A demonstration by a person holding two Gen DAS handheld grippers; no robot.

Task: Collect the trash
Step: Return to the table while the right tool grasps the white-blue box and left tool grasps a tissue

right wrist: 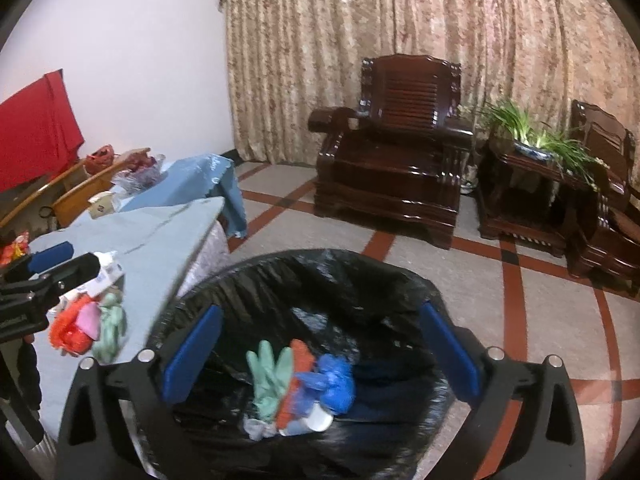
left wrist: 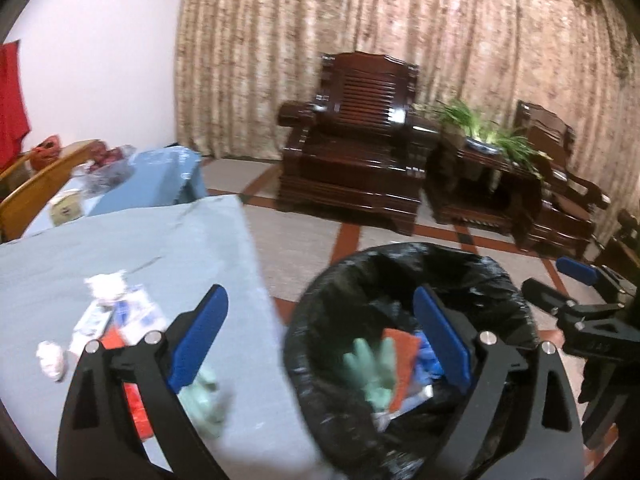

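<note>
Reading left to right: table [left wrist: 120,248] with blue-grey cloth carries the uncollected trash — crumpled white tissue [left wrist: 51,360], white-and-blue wrappers [left wrist: 120,312], a red wrapper [left wrist: 134,408], a pale green glove [left wrist: 204,400] near the table edge. Left gripper [left wrist: 324,340] straddles the table edge and the bin, jaws spread wide, nothing between the pads. Bin [right wrist: 320,276] with black liner stands on the floor just beside the table; inside lie a green glove [right wrist: 270,380], a red scrap [right wrist: 298,360], a blue glove [right wrist: 334,380] and a white cup [right wrist: 318,418]. Right gripper [right wrist: 320,356] hangs over the bin mouth, jaws fully apart, empty. Dark wooden armchair [right wrist: 392,152] stands behind.
</note>
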